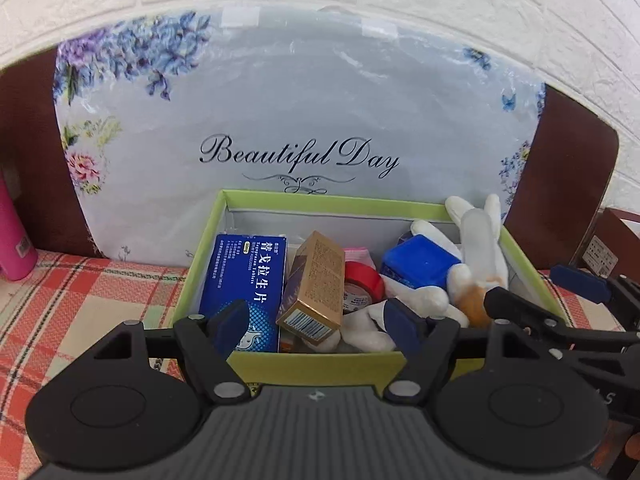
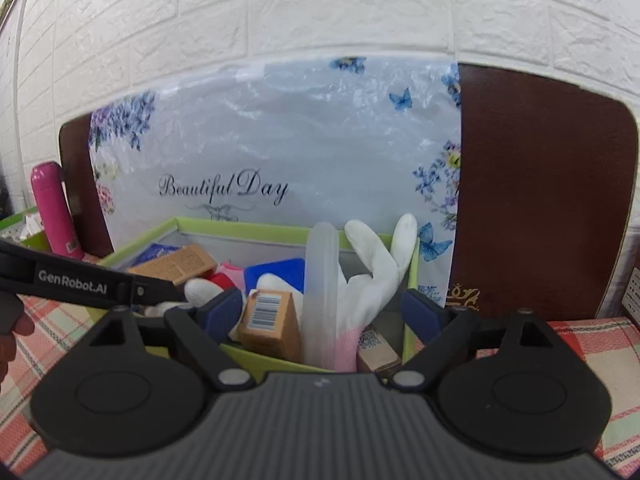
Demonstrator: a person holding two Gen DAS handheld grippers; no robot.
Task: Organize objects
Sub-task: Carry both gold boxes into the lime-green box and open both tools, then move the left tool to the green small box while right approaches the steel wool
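Note:
A green open box (image 1: pixel 208 232) stands on the checked cloth, full of objects: a blue medicine carton (image 1: pixel 244 276), a gold carton (image 1: pixel 316 284), a red tape roll (image 1: pixel 362 280), a blue block (image 1: pixel 420 260) and white gloves (image 1: pixel 476 240). My left gripper (image 1: pixel 316 322) is open and empty over the box's near wall. In the right wrist view the same box (image 2: pixel 260 354) holds a brown barcoded carton (image 2: pixel 272 320), a clear tube (image 2: pixel 320 280) and a white glove (image 2: pixel 368 272). My right gripper (image 2: pixel 324 312) is open and empty at the box's near right corner.
A floral "Beautiful Day" bag (image 1: pixel 300 120) leans on a brown board (image 2: pixel 540 200) behind the box. A pink bottle (image 2: pixel 52 212) stands at the left. Another green box (image 2: pixel 24 232) sits far left. A white brick wall (image 2: pixel 320 8) is behind.

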